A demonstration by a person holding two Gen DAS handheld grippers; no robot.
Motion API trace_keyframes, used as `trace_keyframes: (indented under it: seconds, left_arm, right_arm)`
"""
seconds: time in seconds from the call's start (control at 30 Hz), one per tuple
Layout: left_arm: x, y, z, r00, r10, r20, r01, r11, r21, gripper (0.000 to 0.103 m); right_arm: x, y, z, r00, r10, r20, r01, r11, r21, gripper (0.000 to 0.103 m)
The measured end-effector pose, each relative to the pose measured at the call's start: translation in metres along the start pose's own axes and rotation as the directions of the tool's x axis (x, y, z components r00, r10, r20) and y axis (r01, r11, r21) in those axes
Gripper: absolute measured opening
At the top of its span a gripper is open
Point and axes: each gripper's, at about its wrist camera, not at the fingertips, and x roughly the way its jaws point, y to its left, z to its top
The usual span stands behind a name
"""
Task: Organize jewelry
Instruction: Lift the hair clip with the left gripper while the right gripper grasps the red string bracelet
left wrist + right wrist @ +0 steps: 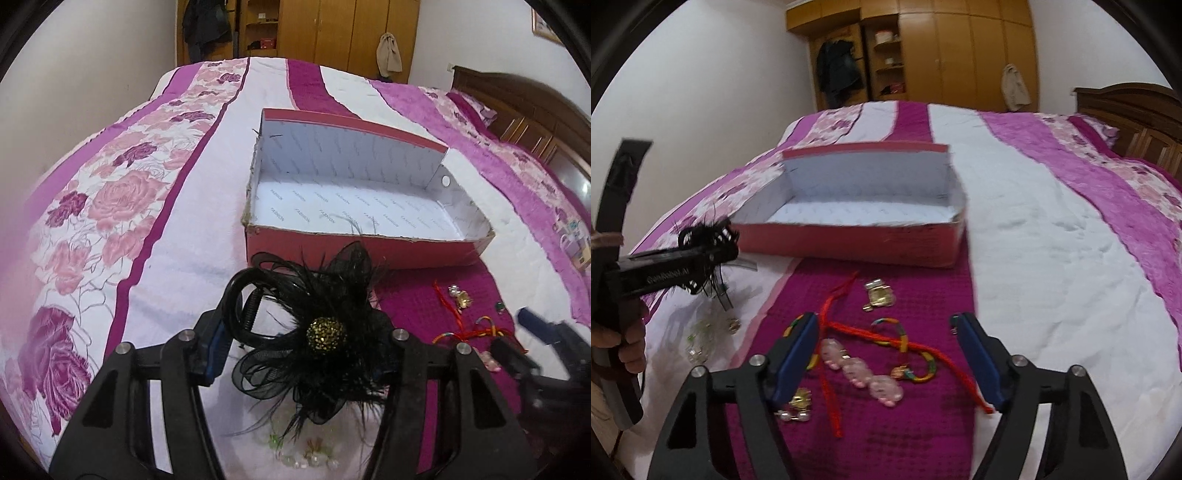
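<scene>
My left gripper (306, 326) is shut on a black feather hairpiece (332, 284) with a gold beaded centre (325, 334) and a black band; it hangs above the bedspread, just in front of the box. The open red box (332, 253) with a white lining holds nothing. In the right wrist view the left gripper (713, 251) and the hairpiece (701, 232) sit left of the box (849, 240). My right gripper (886, 321) is open low over a red cord (849, 326), a pink bead bracelet (860, 373) and a multicolour bracelet (916, 354), touching none.
A gold pendant (879, 297) lies nearer the box, and a gold-and-pearl piece (798, 406) lies by my right gripper's left finger. Clear and green beads (701, 339) rest on the white stripe. A wooden headboard (1126, 110) stands at the right, a wardrobe (960, 48) behind the bed.
</scene>
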Motion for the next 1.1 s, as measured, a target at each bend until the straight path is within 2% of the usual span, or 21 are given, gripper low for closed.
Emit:
trace_keyframes:
  seconds: [0.07, 0.2, 0.47, 0.53, 0.67, 0.73, 1.1]
  left_arm:
    - [-0.003, 0.003, -0.001, 1.000, -0.005, 0.004, 0.005, 1.000, -0.010, 0.051]
    - [-0.008, 0.005, -0.005, 1.000, -0.009, 0.010, 0.009, 1.000, -0.017, 0.051]
    - [-0.010, 0.013, -0.011, 1.000, 0.004, 0.010, -0.004, 0.999, -0.036, 0.051]
    - [-0.011, 0.013, -0.012, 1.000, 0.006, 0.012, -0.006, 0.999, -0.037, 0.051]
    - [-0.012, 0.013, -0.012, 1.000, 0.006, 0.014, -0.005, 0.999, -0.037, 0.051]
    - [-0.013, 0.013, -0.013, 1.000, 0.004, 0.015, -0.004, 0.999, -0.035, 0.051]
    - [-0.025, 0.004, -0.009, 0.999, -0.005, 0.037, 0.006, 1.000, -0.030, 0.051]
  right_arm:
    - [0.005, 0.004, 0.000, 0.999, 0.029, -0.028, -0.028, 1.000, 0.006, 0.068]
    - [0.016, 0.011, 0.002, 0.995, 0.053, -0.079, -0.053, 0.999, 0.006, 0.051]
    - [0.030, 0.029, 0.007, 0.984, 0.088, -0.157, -0.095, 0.995, -0.038, 0.036]
    - [0.034, 0.035, 0.008, 0.981, 0.079, -0.178, -0.091, 0.994, -0.062, 0.026]
    - [0.042, 0.044, 0.008, 0.974, 0.055, -0.220, -0.080, 0.991, -0.107, 0.011]
    - [0.041, 0.045, 0.009, 0.974, 0.058, -0.219, -0.085, 0.989, -0.118, 0.007]
    - [0.012, 0.033, 0.023, 0.981, 0.139, -0.135, -0.148, 0.987, -0.062, 0.007]
